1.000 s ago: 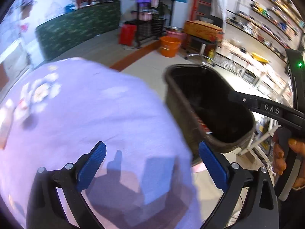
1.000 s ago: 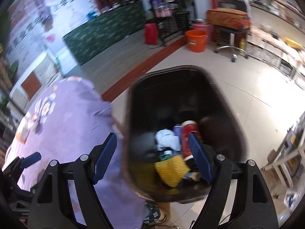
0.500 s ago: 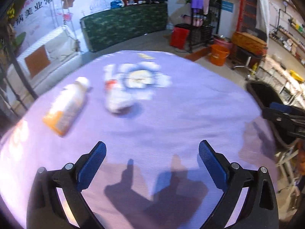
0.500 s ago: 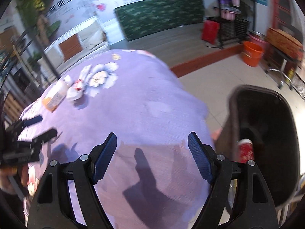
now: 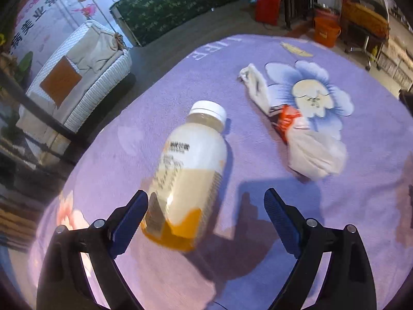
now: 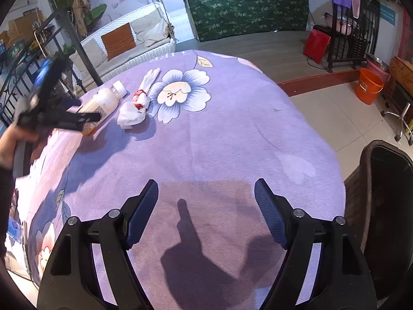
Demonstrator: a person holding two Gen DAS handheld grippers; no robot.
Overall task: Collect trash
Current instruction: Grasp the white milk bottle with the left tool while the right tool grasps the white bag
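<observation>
A plastic bottle [image 5: 188, 175] with a white cap and orange label lies on the purple flowered tablecloth [image 5: 258, 258]. Its base lies between the fingers of my open left gripper [image 5: 206, 206], nearer the left finger. A crumpled white wrapper [image 5: 307, 144] with a red band lies to the bottle's right. In the right wrist view the bottle [image 6: 100, 100] and wrapper [image 6: 136, 106] lie at the far left, with the left gripper [image 6: 77, 111] over the bottle. My right gripper [image 6: 206, 204] is open and empty above bare cloth. The dark trash bin [image 6: 387, 206] stands at the right table edge.
A white wicker sofa [image 6: 129, 44] and a black metal railing [image 6: 33, 59] stand beyond the table's far left. An orange bucket [image 6: 367, 85], a red box [image 6: 316, 42] and a green-covered counter [image 6: 245, 13] stand on the floor behind.
Both grippers swung left from the trash bin to the table. The left gripper has closed in on the bottle, whose base now lies between its open fingers. The right gripper now faces the table.
</observation>
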